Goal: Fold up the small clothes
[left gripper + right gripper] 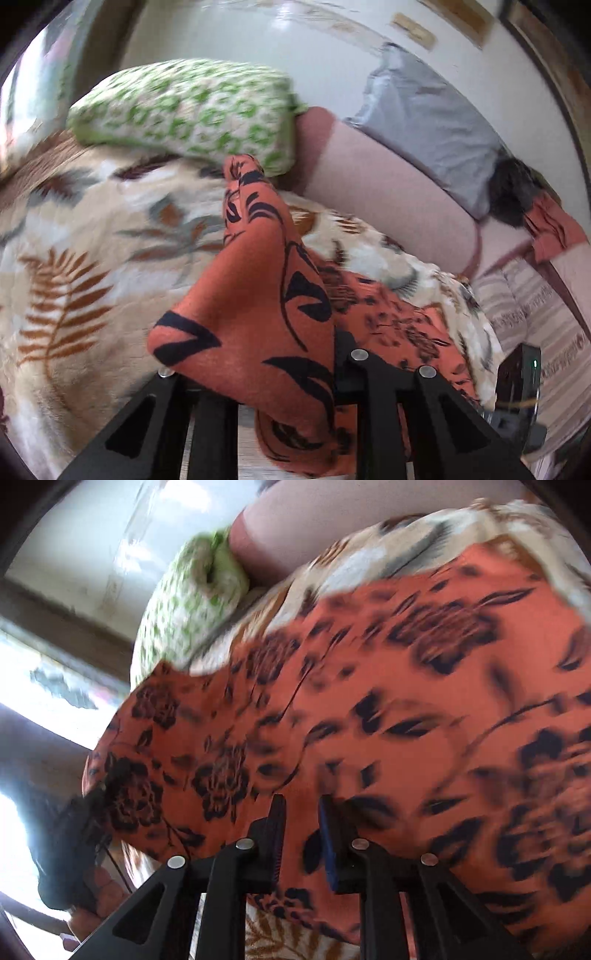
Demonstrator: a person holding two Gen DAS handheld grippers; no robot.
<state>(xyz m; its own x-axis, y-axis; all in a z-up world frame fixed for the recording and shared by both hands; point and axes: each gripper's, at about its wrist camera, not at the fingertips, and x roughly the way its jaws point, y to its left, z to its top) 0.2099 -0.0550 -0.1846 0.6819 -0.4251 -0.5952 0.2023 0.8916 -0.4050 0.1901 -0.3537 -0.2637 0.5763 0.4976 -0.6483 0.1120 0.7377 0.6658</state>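
An orange garment with black flower print [258, 295] lies on a leaf-patterned blanket [74, 258]. My left gripper [280, 376] is shut on a raised fold of it; the cloth drapes over and hides the fingertips. In the right wrist view the same garment [406, 720] spreads wide and blurred across the blanket [369, 554]. My right gripper [303, 834] has its fingers a narrow gap apart with the garment's edge between them; the grip looks shut on the cloth. The other gripper [74, 830] shows at the left, at the garment's corner.
A green-and-white patterned pillow [184, 110] lies at the head of the bed, with a pink bolster [388, 199] and a grey cloth [432, 122] beside it. A striped sheet [535, 325] and the right gripper's body [517, 373] are at the right. A bright window [44, 686] is at left.
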